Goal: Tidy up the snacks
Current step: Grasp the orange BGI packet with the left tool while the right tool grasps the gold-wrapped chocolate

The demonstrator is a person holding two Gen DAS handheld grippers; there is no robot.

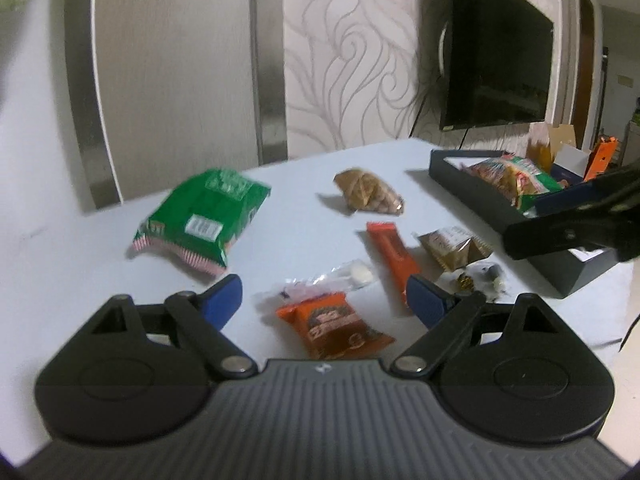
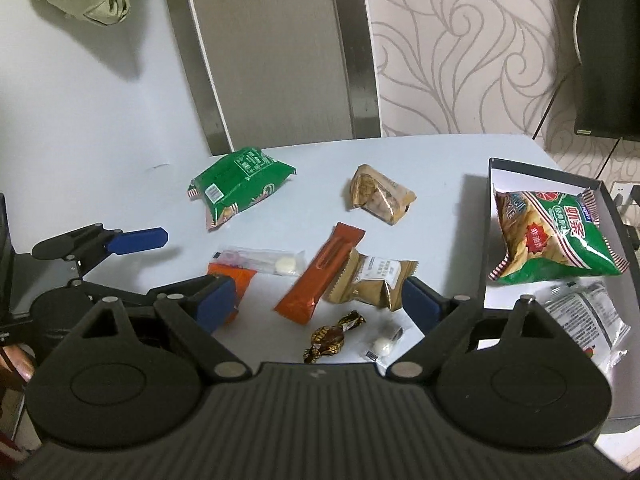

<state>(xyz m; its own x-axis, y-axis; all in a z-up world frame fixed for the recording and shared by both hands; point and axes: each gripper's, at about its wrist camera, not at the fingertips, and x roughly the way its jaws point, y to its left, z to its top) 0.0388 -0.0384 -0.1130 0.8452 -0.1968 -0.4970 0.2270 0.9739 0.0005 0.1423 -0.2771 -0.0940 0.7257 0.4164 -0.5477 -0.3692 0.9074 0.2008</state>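
2 grippers hang over the tabletop [image 2: 440, 160], both spread wide and holding nothing. Left gripper [image 1: 324, 300]: an orange square packet [image 1: 334, 326] sits right between its fingers, green bag [image 1: 200, 220] ahead to the left, long orange bar [image 1: 394, 258] ahead to the right. Right gripper [image 2: 316, 304]: a gold-foil candy [image 2: 332, 336] lies between its fingers, tan packet [image 2: 374, 280] just ahead, and the dark box [image 2: 540, 168] to its right already holds a green chip bag [image 2: 556, 240].

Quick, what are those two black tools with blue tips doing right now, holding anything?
Left tool: open, holding nothing.
Right tool: open, holding nothing.
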